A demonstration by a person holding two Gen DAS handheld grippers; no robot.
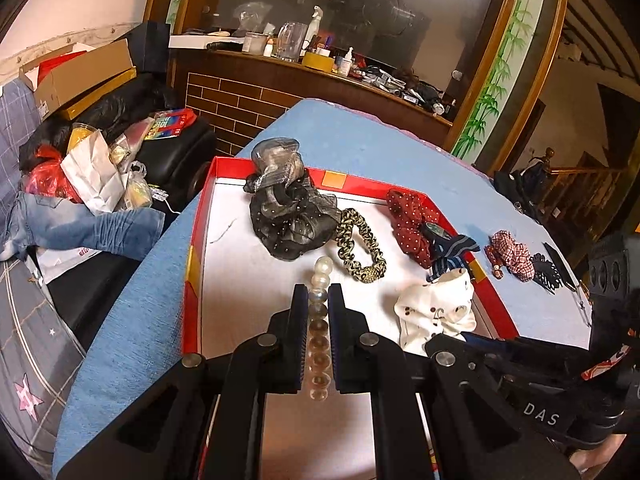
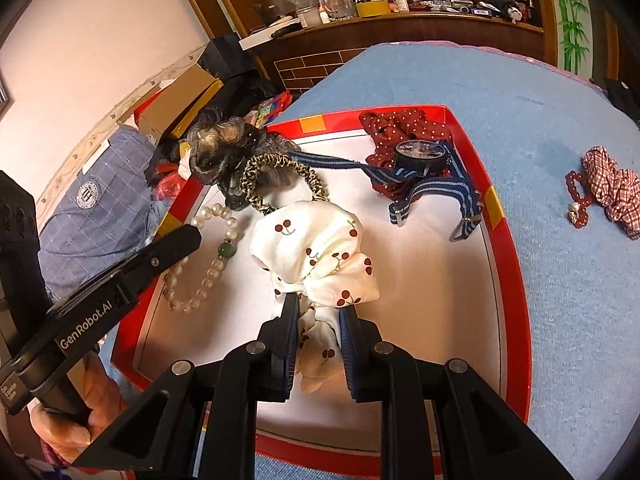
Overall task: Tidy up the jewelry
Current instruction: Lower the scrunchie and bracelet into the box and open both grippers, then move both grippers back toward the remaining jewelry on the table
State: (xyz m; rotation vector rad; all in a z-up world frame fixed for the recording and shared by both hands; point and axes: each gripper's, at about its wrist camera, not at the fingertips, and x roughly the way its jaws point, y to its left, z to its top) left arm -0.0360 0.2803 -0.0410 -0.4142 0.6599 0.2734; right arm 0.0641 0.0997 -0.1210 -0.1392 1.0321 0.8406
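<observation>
A red-rimmed tray with a white floor lies on the blue tablecloth. My left gripper is shut on a pearl bracelet over the tray; in the right wrist view the bracelet hangs from the left gripper. My right gripper is shut on a white cherry-print scrunchie inside the tray; it also shows in the left wrist view. The tray holds a black-grey organza scrunchie, a leopard scrunchie, a red dotted scrunchie and a watch with blue striped strap.
On the cloth right of the tray lie a red checked scrunchie, a red bead bracelet and black hair clips. A cluttered sofa stands to the left. A wooden counter with bottles is behind the table.
</observation>
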